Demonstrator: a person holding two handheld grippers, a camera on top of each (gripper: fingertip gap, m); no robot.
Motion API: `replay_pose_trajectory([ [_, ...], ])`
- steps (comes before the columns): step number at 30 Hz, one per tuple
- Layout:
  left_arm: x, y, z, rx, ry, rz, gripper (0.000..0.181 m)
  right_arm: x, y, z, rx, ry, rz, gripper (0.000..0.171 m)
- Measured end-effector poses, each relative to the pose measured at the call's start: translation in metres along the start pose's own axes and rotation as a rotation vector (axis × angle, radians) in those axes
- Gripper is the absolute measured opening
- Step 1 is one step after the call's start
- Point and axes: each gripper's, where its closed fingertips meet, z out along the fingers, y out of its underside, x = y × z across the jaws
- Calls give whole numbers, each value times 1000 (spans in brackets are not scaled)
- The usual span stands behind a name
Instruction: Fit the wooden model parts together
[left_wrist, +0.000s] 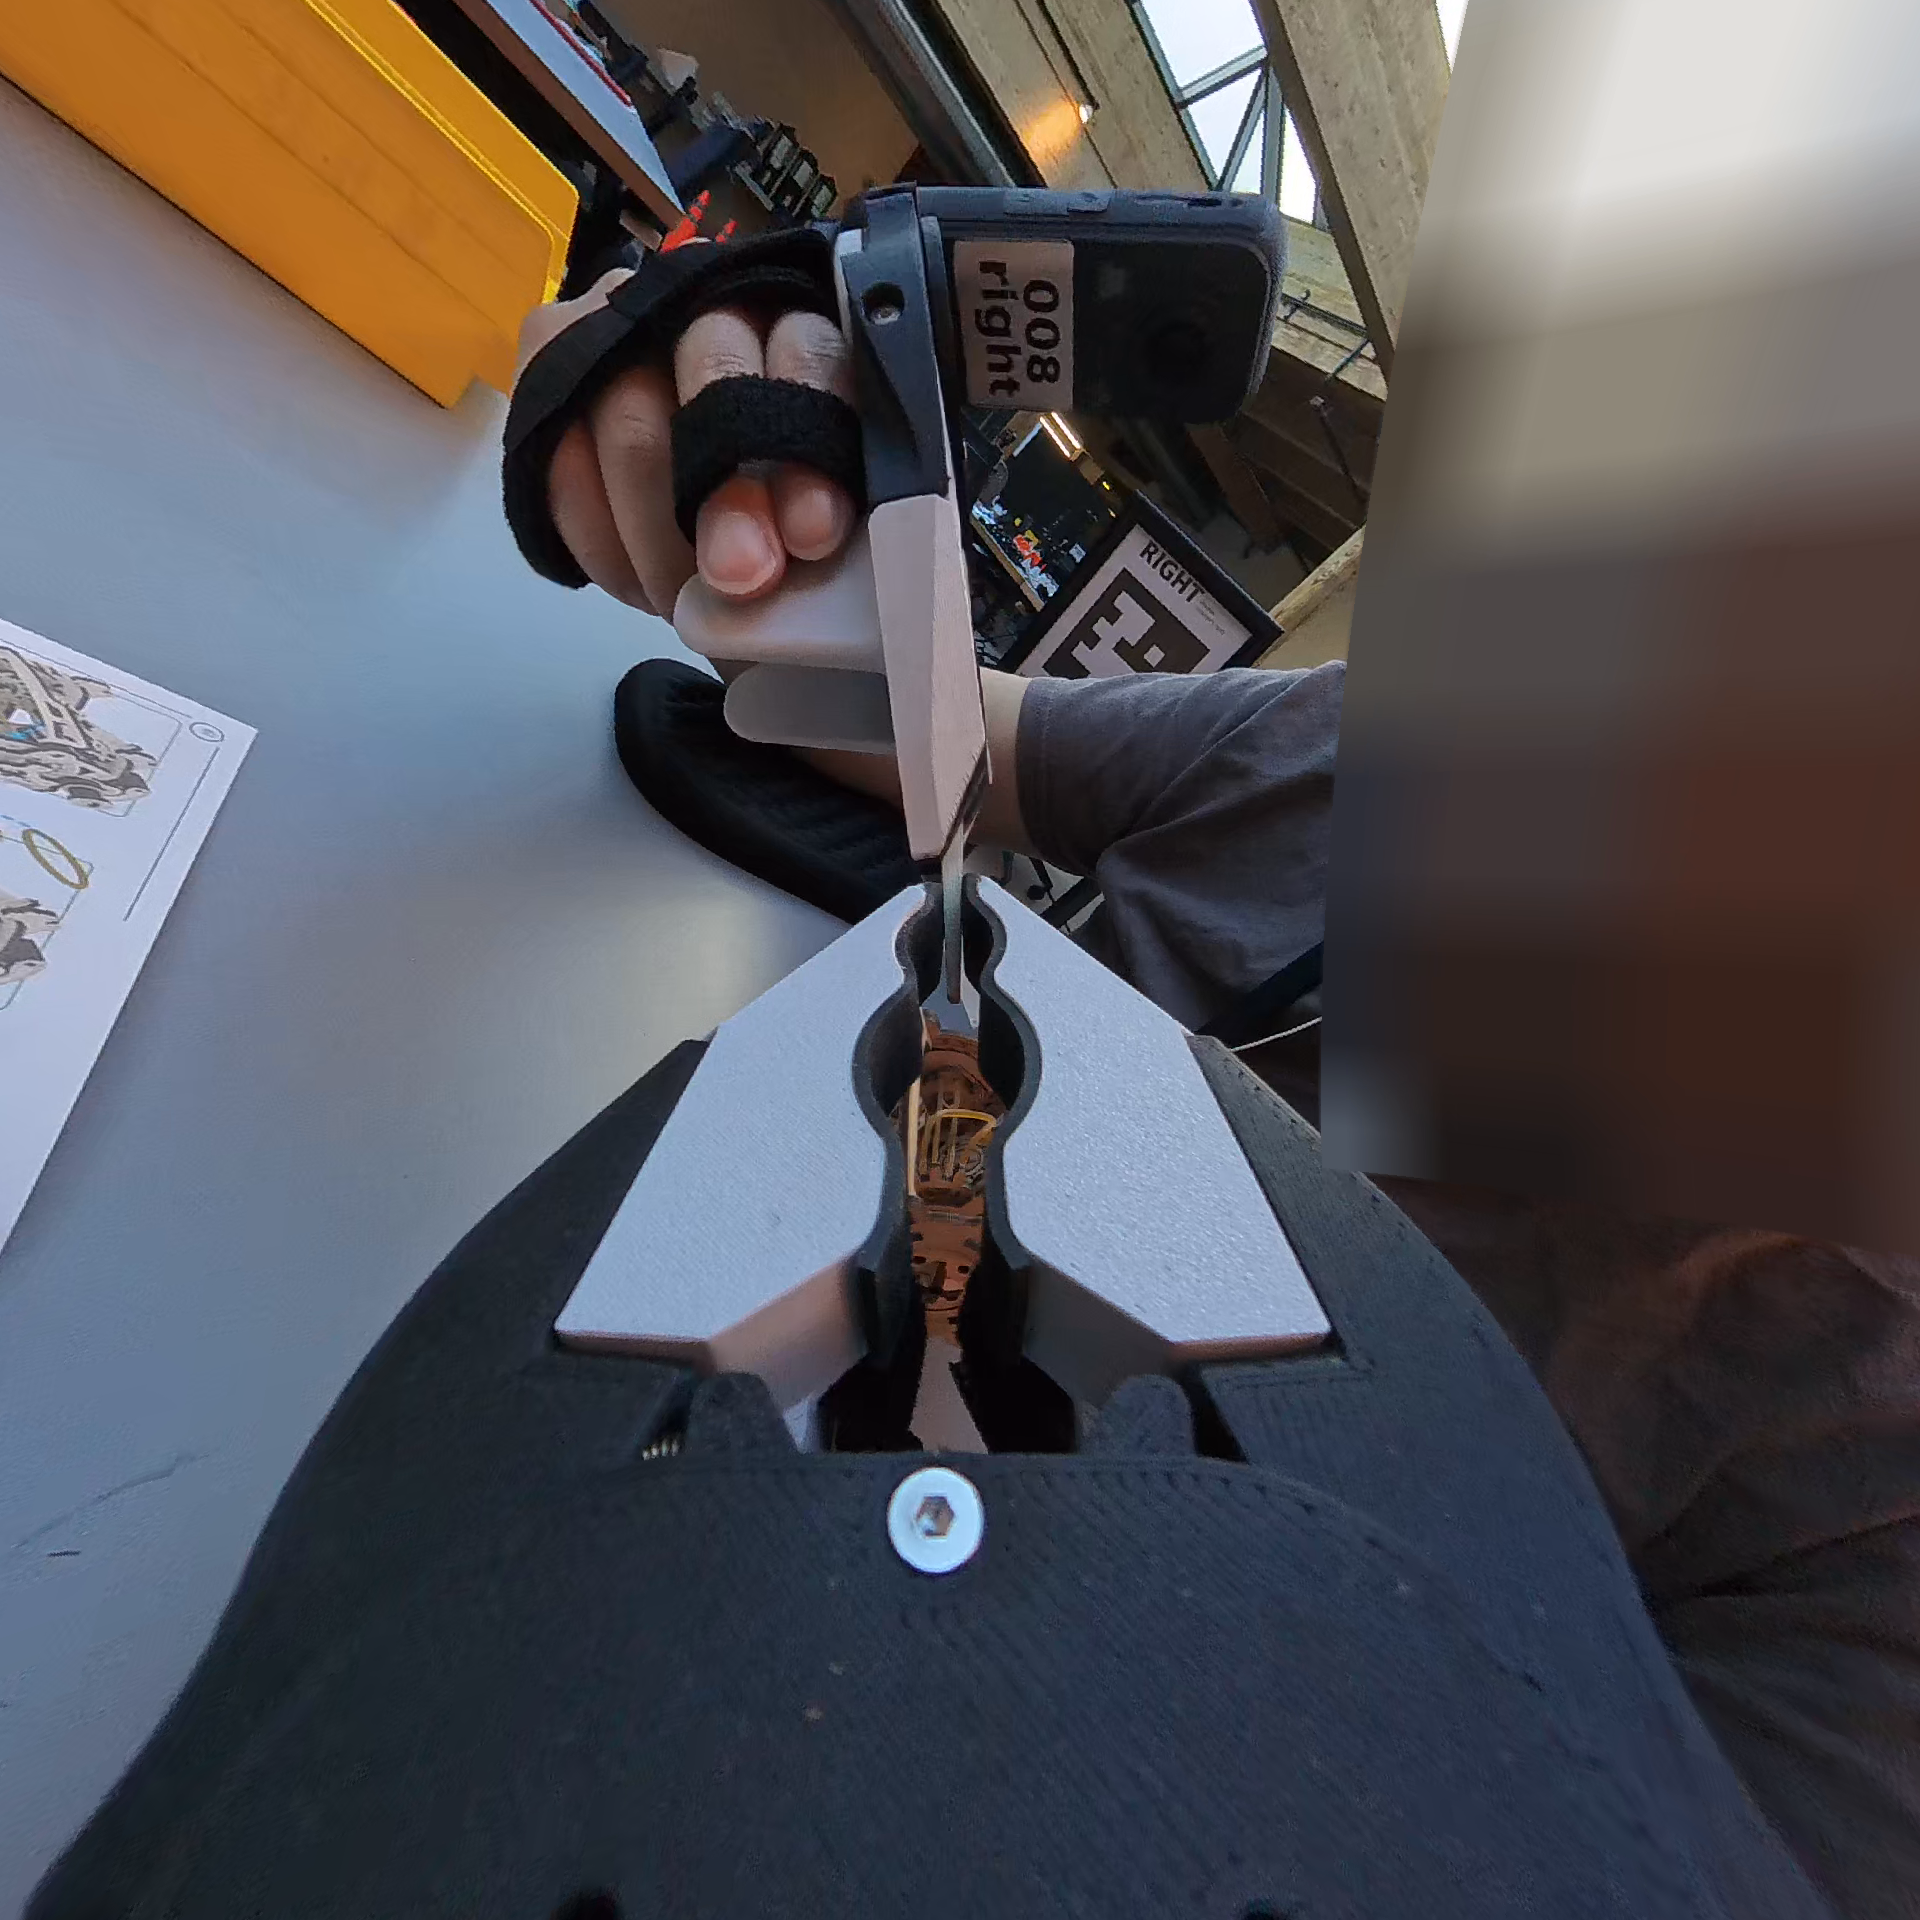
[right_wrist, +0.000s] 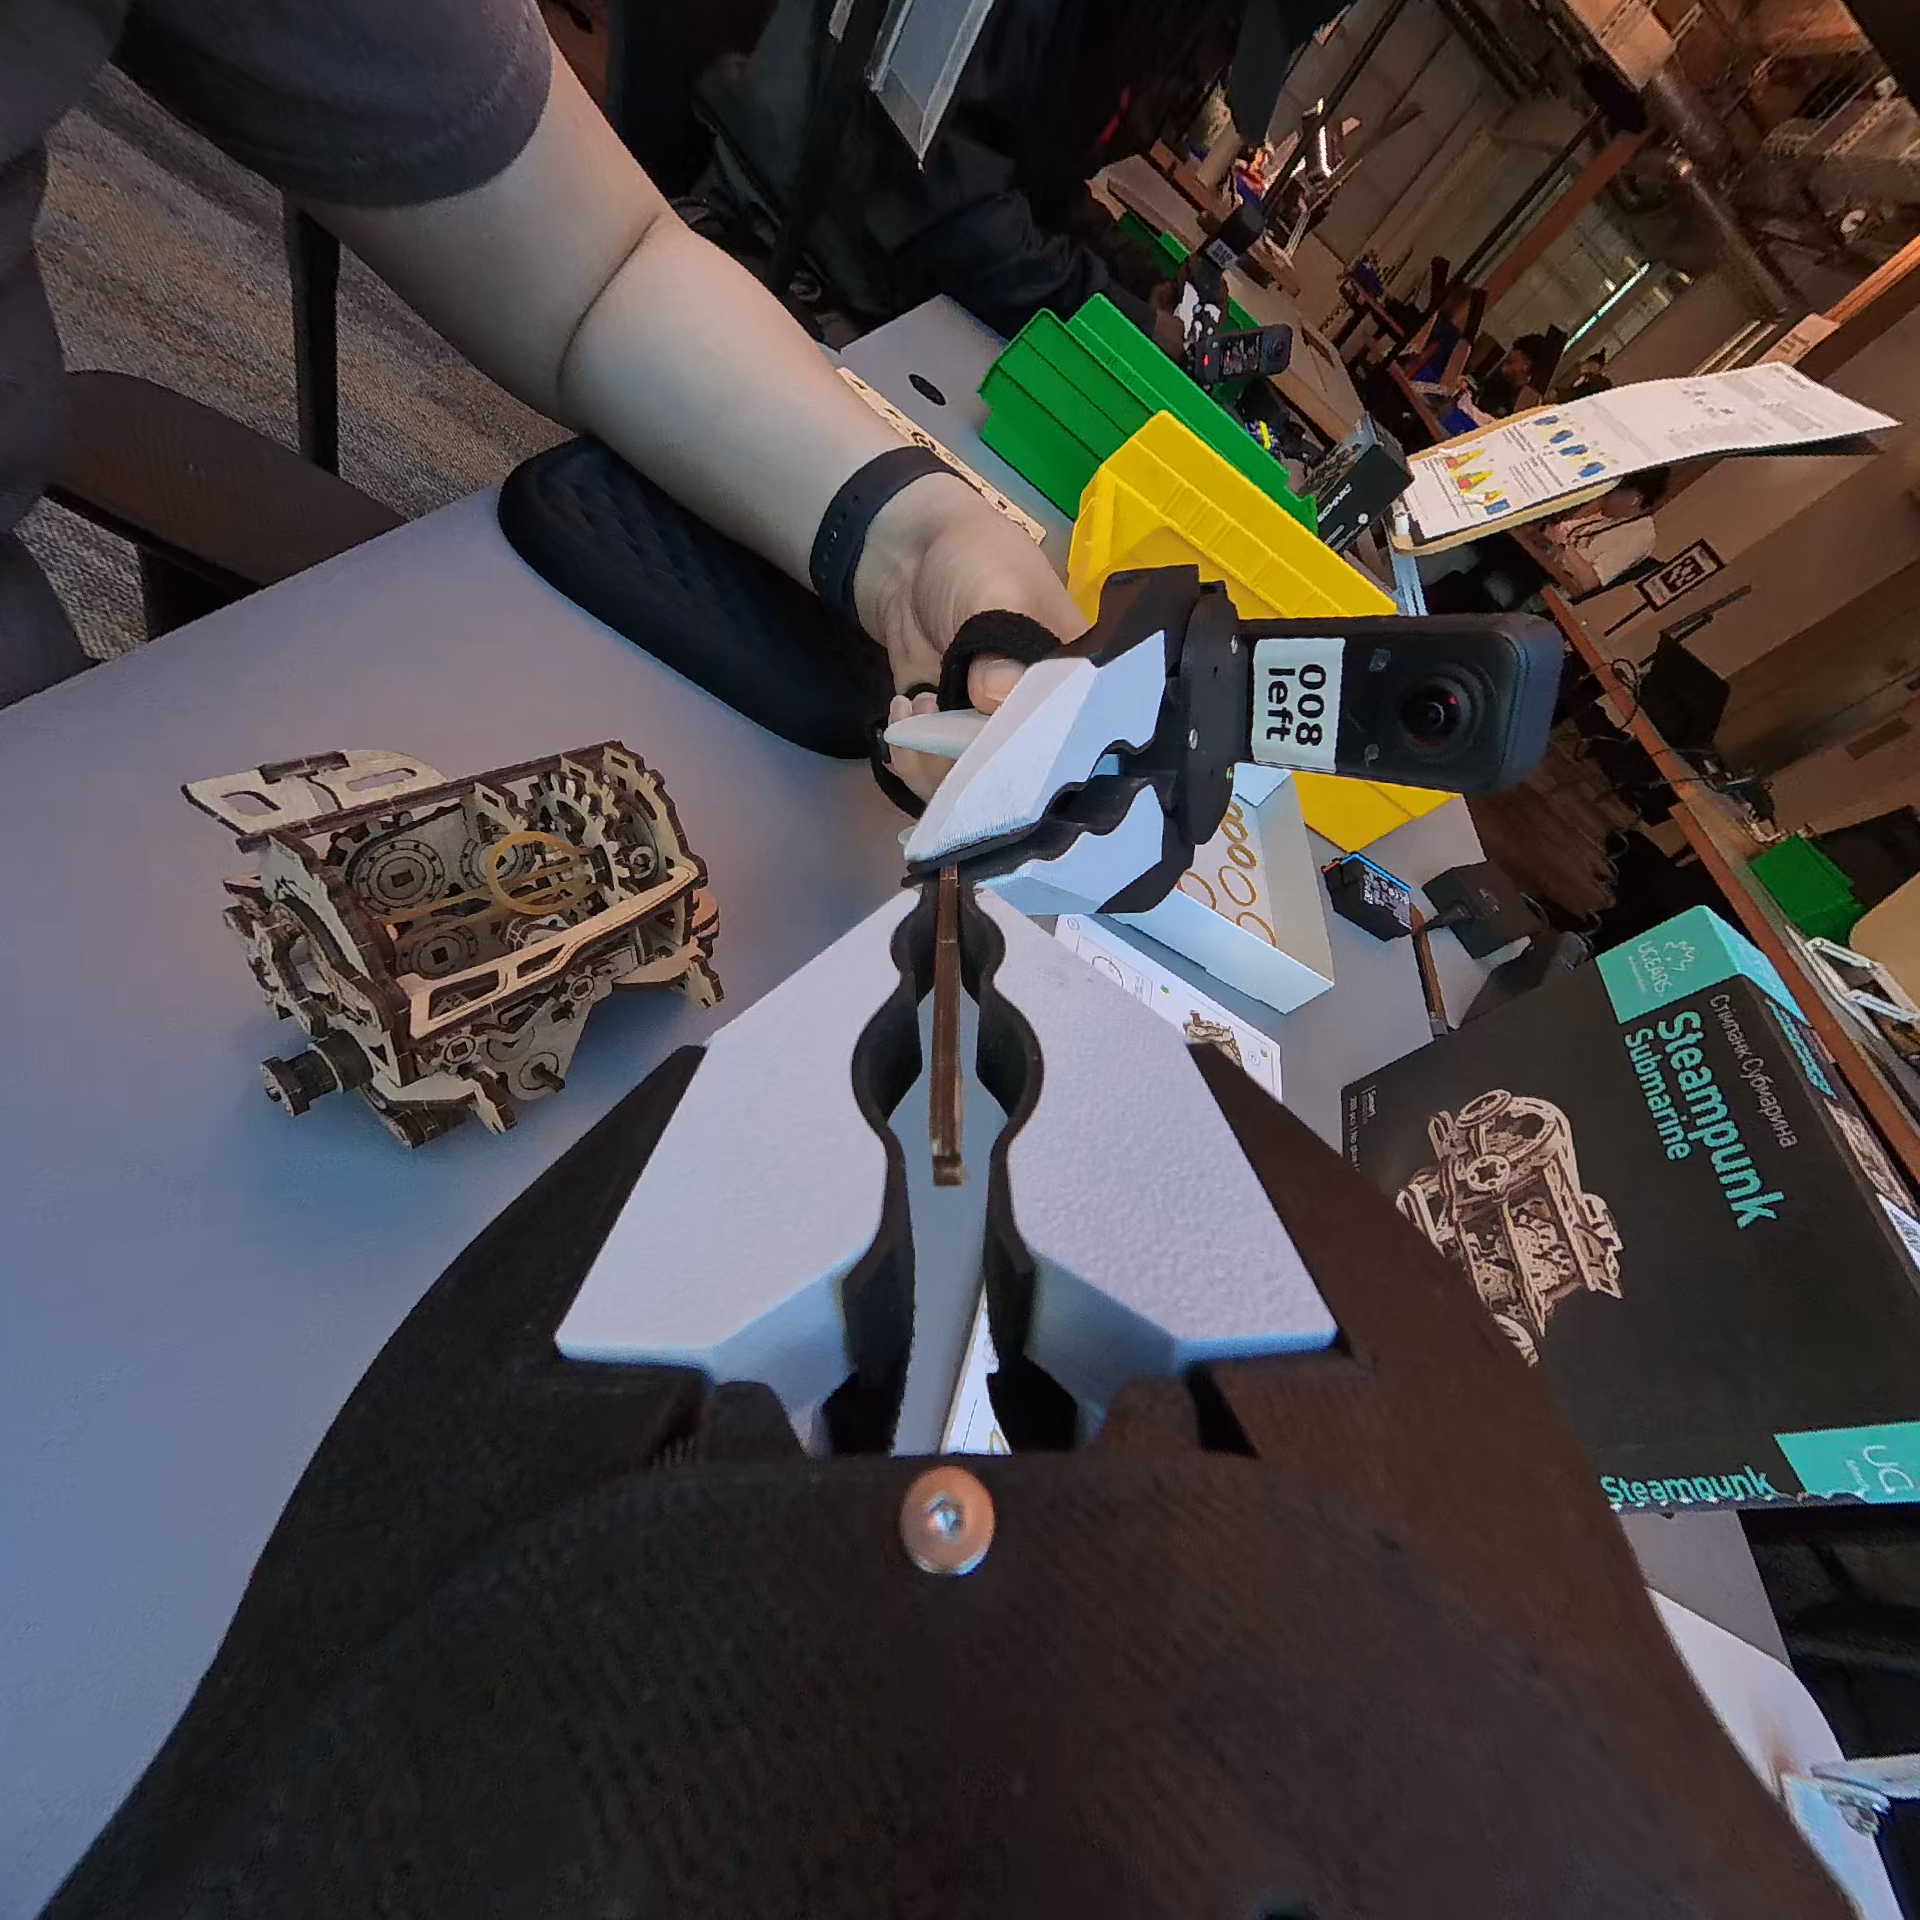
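**A:** How do the tongs stand?

**B:** The right gripper (right_wrist: 943, 920) is nearly closed. Its two fingers pinch a thin wooden strip (right_wrist: 945, 1049), which shows edge-on down the middle of the right wrist view. The left gripper (left_wrist: 951, 909) comes in from the upper right of that frame. Its tips are pressed together on the far end of the same strip, so both tools have it, tip to tip, held above the table (right_wrist: 156, 1247).

**A:** And the model itself?

**B:** The wooden model (right_wrist: 468, 935), with gears and a rubber band inside, sits on the table at the left of the frame, well apart from the strip. Nothing touches it.

**A:** What lies further out?

**B:** A dark kit box (right_wrist: 1662, 1247) is at the right edge. A small white box (right_wrist: 1247, 935) sits just behind the left tool. A yellow bin (right_wrist: 1226, 540) and a green bin (right_wrist: 1122, 384) are toward the upper middle. A black wrist pad (right_wrist: 675, 603) lies under the person's forearm. An instruction sheet (left_wrist: 83, 831) is at the left edge of the left wrist view.
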Motion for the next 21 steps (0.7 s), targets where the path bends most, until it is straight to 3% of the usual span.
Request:
replay_pose_trajectory([
  [13, -5, -4, -7, 18, -38, 72, 1, 9, -3, -6, 12, 59, 5, 1],
  [21, 6, -5, -6, 34, 31, 131, 1, 8, -6, -11, 59, 45, 29, 1],
])
